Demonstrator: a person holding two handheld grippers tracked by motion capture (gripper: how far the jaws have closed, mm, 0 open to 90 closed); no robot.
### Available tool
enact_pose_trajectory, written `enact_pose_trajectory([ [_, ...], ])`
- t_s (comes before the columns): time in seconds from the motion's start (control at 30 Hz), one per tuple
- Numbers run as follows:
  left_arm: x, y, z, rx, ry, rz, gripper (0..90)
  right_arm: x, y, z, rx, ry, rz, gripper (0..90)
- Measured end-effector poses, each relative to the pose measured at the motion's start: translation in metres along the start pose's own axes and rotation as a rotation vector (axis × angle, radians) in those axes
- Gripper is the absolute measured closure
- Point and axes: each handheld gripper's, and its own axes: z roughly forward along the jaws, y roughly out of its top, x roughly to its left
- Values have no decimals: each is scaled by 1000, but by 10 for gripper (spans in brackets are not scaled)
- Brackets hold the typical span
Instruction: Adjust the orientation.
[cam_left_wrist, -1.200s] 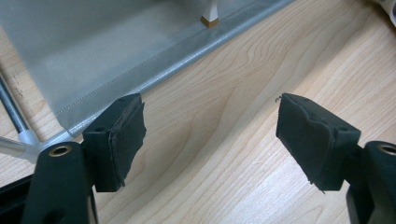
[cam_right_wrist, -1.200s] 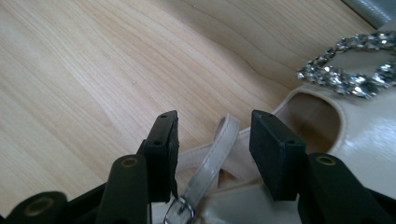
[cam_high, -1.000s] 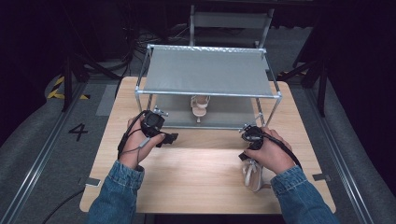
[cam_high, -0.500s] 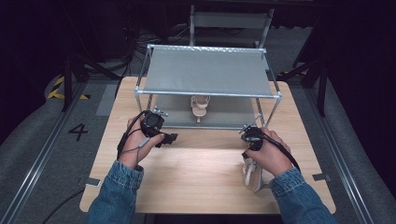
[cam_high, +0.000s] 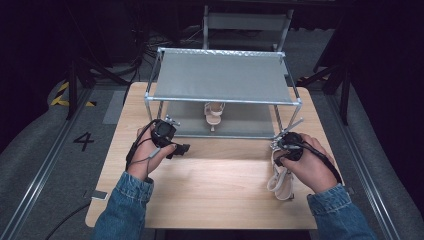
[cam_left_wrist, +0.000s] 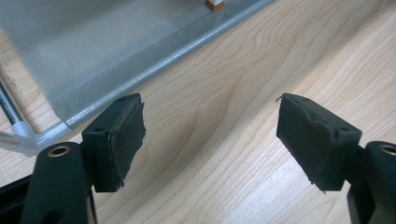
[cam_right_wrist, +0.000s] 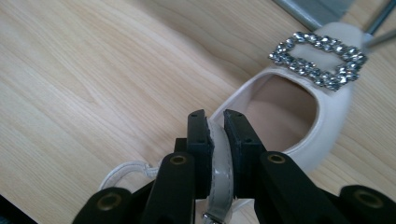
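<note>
Your right claw (cam_right_wrist: 215, 140) is clenched on the thin strap (cam_right_wrist: 219, 177) of the pale sandal (cam_right_wrist: 299, 116), the two pads pinching the strap edge-on just behind the open toe. The jaws have just been closing, and the strap is now caught between them. From that claw the sandal runs forward, its toe band and sparkly buckle (cam_right_wrist: 320, 58) lying beyond the jaws, while in the high view the sole end of the sandal (cam_high: 280, 182) trails back under your right hand toward you on the counter (cam_high: 220, 190). Judge it as light, with a stiff sole and soft, bendy, glossy straps; held by one strap it will likely swing and hang toe-down, and the smooth strap could slide through the pads, so lift it slowly. A firmer hold would be the edge of the sole or the toe band near the buckle, but keep off the stones, which look easy to knock loose. Your left claw (cam_left_wrist: 210, 140) is released, jaws wide apart with only bare counter between them. Just beyond it lies the lower shelf of the rack (cam_high: 222, 82), and farther back on that shelf stands the matching sandal (cam_high: 214, 114), well apart from both claws.
</note>
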Motion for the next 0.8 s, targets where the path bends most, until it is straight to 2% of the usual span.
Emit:
enact_pose_trajectory([
  [0.13,0,-1,1,2,-5,-8,240,-15,-9,-5,-12,-7,37,815],
  [0.3,1,-1,2,8,-5,-2,240,-35,-21,-4,5,-18,86,817],
  [0.4,2,-1,3,13,-4,1,240,-44,-27,1,-4,1,117,815],
  [0.67,3,-2,4,19,-4,-1,239,-45,-27,0,-13,9,134,762],
  [0.7,3,-2,4,18,-6,-1,239,-45,-27,0,-18,20,160,712],
  [0.8,4,-2,5,17,-9,-8,239,-45,-28,-1,-31,26,175,634],
])
